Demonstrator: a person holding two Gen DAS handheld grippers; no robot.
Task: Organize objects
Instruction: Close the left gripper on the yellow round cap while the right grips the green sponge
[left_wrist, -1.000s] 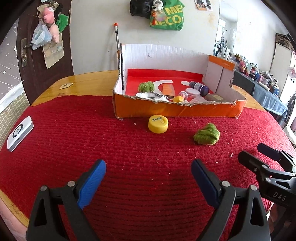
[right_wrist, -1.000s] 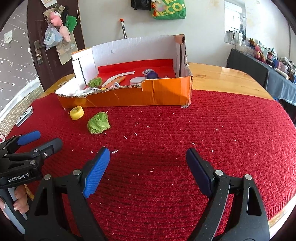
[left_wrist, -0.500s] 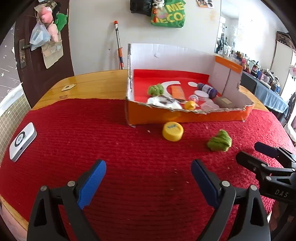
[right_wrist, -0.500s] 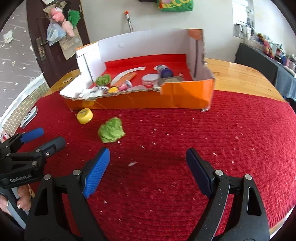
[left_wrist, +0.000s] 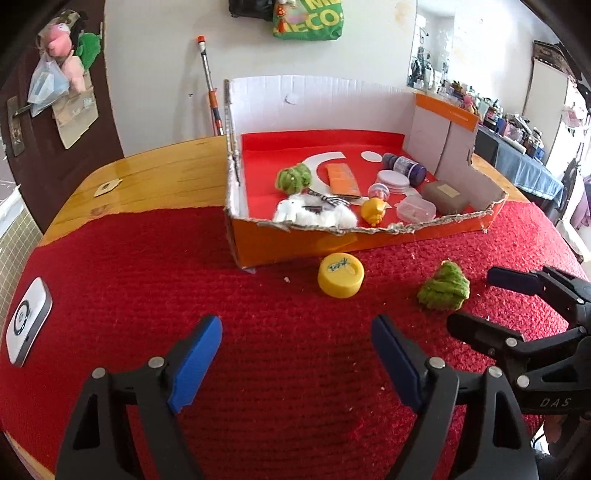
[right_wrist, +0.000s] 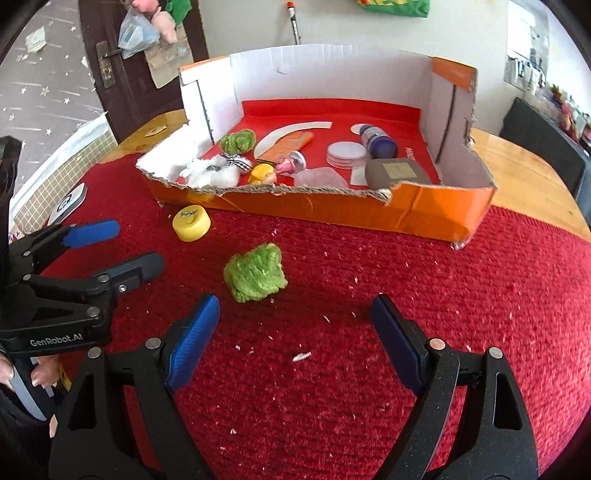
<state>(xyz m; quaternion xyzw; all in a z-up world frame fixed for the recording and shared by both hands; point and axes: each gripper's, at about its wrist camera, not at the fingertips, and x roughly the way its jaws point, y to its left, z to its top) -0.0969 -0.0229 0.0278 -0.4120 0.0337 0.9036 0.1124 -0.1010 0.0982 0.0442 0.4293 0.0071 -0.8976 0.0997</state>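
Left gripper (left_wrist: 295, 354) and right gripper (right_wrist: 291, 328) both spread, empty. Green fuzzy toy (right_wrist: 255, 272) and yellow cap (right_wrist: 191, 223) on red cloth (right_wrist: 443, 295), near the orange box (right_wrist: 369, 210).

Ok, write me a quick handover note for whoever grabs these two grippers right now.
Left tongs: open, empty, above the red cloth.
Right tongs: open, empty, close to the green plush.
Done: cardboard box already holds several small items, including another green plush, a white fluffy toy, round lids and a brown case.
Left: the green plush and the yellow cap lie on the cloth in front of the box; probably both go in. The plush is nearest the right tongs.
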